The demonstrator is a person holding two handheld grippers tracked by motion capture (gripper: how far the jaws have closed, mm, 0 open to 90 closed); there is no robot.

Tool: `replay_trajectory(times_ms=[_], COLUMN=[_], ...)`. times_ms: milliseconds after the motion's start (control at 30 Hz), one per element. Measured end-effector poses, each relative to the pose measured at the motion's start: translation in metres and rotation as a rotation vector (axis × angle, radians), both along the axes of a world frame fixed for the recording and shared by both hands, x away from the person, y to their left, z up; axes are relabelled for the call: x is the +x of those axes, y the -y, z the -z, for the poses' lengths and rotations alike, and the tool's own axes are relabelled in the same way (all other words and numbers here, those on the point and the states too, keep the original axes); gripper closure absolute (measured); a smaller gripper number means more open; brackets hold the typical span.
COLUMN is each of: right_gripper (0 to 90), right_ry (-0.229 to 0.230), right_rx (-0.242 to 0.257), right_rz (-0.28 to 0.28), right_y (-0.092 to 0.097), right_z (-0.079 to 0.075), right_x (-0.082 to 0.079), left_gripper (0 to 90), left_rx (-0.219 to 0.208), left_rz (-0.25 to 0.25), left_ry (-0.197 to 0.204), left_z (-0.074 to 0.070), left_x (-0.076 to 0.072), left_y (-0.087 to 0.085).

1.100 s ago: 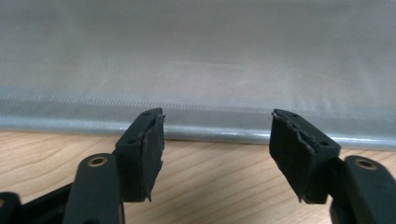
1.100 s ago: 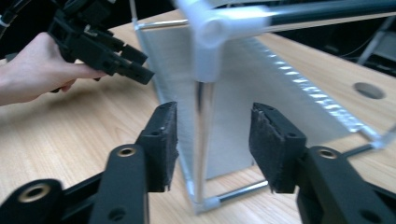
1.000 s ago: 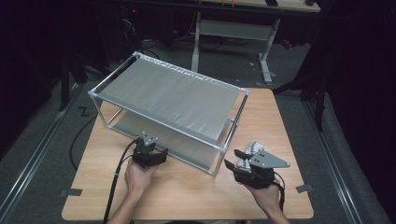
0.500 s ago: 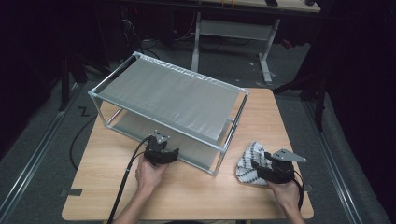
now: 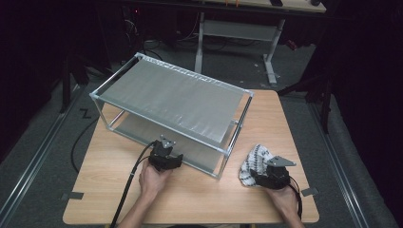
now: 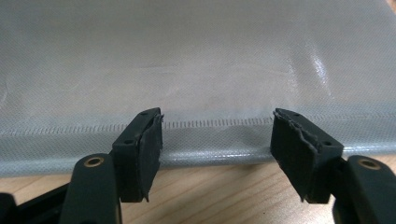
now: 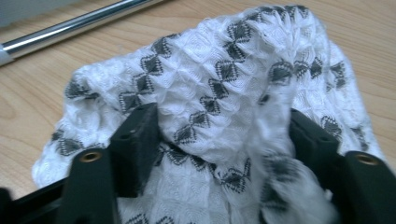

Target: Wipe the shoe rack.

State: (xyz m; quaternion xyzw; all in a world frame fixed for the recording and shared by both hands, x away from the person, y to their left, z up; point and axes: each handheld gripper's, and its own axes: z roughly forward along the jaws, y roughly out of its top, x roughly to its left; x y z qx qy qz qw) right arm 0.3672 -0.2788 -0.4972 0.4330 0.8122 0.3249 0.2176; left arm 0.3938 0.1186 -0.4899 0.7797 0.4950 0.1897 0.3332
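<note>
A metal-framed rack (image 5: 240, 124) with two grey mesh fabric shelves stands on the wooden table (image 5: 199, 197). My left gripper (image 5: 165, 148) sits at the rack's front edge, facing the lower shelf (image 6: 196, 60). Its jaws have just been closing a little but still stand open. The shelf's hemmed edge lies in front of the gap, and no pad touches it. My right gripper (image 5: 260, 171) rests low at the table's right, shut on a bunched white cloth with a black diamond pattern (image 5: 254, 159). In the right gripper view the cloth (image 7: 233, 60) bulges between the two black jaws.
The rack's chrome front-right leg (image 5: 227, 159) stands between the two hands, and one of its tubes (image 7: 74, 28) shows beyond the cloth. Bare table lies along the front edge and right of the rack. A dark floor and a desk frame (image 5: 237, 31) lie behind.
My right gripper has sunk and shifted right with the cloth, which now rests on the table. My left gripper has slid a little right along the rack's front edge.
</note>
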Motion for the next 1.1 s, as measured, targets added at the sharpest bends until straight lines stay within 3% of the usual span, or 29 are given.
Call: replay_trajectory(times_ms=[100, 133, 233, 267, 367, 500, 633, 667, 800, 867, 1100], right_gripper=[47.8, 55.2, 62.3, 70.4, 75.6, 79.3, 79.8, 79.8, 79.7, 79.7, 79.7], right_ry=[-0.004, -0.007, -0.011, -0.017, -0.006, 0.001, 0.025, 0.054, 0.078, 0.075, 0.049], right_rx=[0.009, 0.008, 0.001, -0.012, -0.032, -0.04, 0.006, 0.02, 0.031, 0.037, 0.025], right_rz=[-0.029, -0.039, -0.05, -0.06, -0.076, -0.094, -0.114, -0.153, -0.212, -0.254, -0.319], right_y=[-0.001, -0.002, -0.005, -0.007, -0.01, -0.011, -0.016, -0.025, -0.042, -0.057, -0.083], right_z=[0.0, 0.0, -0.001, -0.003, -0.003, -0.004, -0.012, -0.021, -0.031, -0.032, -0.024], right_x=[0.0, -0.002, -0.003, -0.004, -0.005, -0.006, -0.007, -0.01, -0.015, -0.016, -0.016], left_gripper=[34.8, 34.8, 35.0, 35.2, 35.4, 36.4, 36.6, 36.6, 36.6, 36.7, 36.7], left_rx=[-0.006, -0.005, -0.005, -0.012, -0.013, -0.018, -0.017, -0.016, -0.015, -0.015, -0.021], left_rz=[-0.002, -0.002, 0.001, 0.002, 0.004, 0.01, 0.013, 0.014, 0.016, 0.019, 0.017], left_ry=[0.013, 0.021, 0.023, 0.023, 0.021, 0.02, 0.013, 0.012, 0.009, 0.01, 0.015], left_z=[0.001, 0.002, 0.002, 0.002, 0.002, 0.002, 0.002, 0.002, 0.001, 0.002, 0.002], left_x=[-0.002, -0.004, -0.005, -0.006, -0.006, -0.008, -0.008, -0.008, -0.009, -0.009, -0.01], left_y=[-0.001, -0.001, -0.002, -0.003, -0.003, -0.004, -0.005, -0.005, -0.005, -0.006, -0.006])
